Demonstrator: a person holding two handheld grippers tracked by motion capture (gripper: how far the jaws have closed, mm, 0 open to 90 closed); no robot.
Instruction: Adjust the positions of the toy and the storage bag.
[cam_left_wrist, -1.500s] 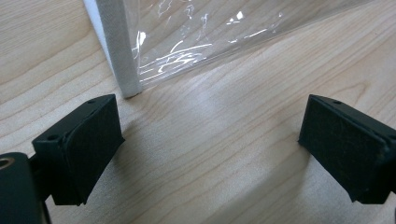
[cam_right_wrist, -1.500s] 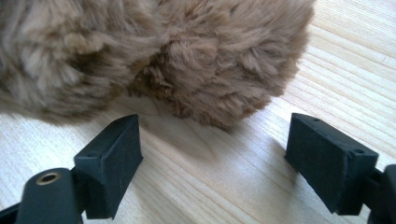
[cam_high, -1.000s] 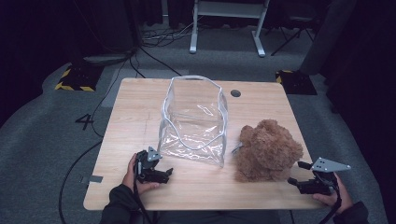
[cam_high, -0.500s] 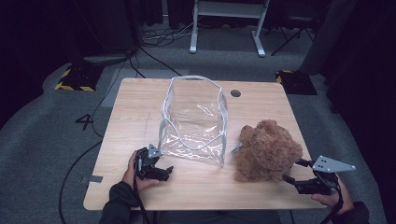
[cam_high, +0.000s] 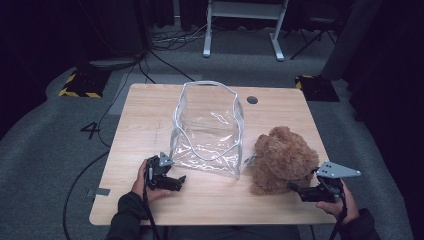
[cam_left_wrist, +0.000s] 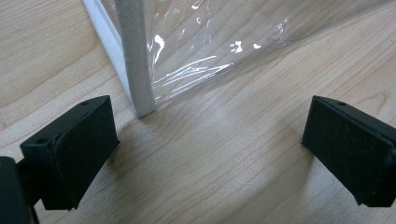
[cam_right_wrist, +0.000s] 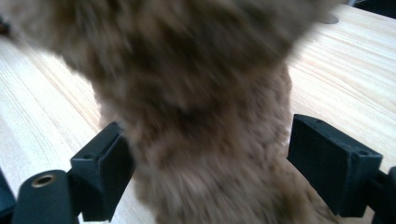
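A clear plastic bag (cam_high: 207, 127) with white piping stands open-topped in the middle of the wooden table (cam_high: 145, 112). Its near left corner (cam_left_wrist: 140, 79) rises just beyond my left gripper (cam_high: 176, 181) (cam_left_wrist: 205, 149), which rests low on the table, open, with bare wood between its jaws. A brown plush bear (cam_high: 282, 159) sits to the right of the bag. My right gripper (cam_high: 296, 188) (cam_right_wrist: 205, 168) is open at the bear's near right side, and a furry part of the bear (cam_right_wrist: 205, 140) fills the gap between its jaws, touching the left one.
A round cable hole (cam_high: 252, 100) lies in the table's far right part. On the floor beyond are cables (cam_high: 150, 55), a white stand's legs (cam_high: 242, 30) and yellow-black striped pads (cam_high: 77, 82). Bare wood runs along the table's left side and front edge.
My right gripper has moved left toward the bear, so the plush now lies between its jaws. The left gripper, the bag and the bear have barely moved.
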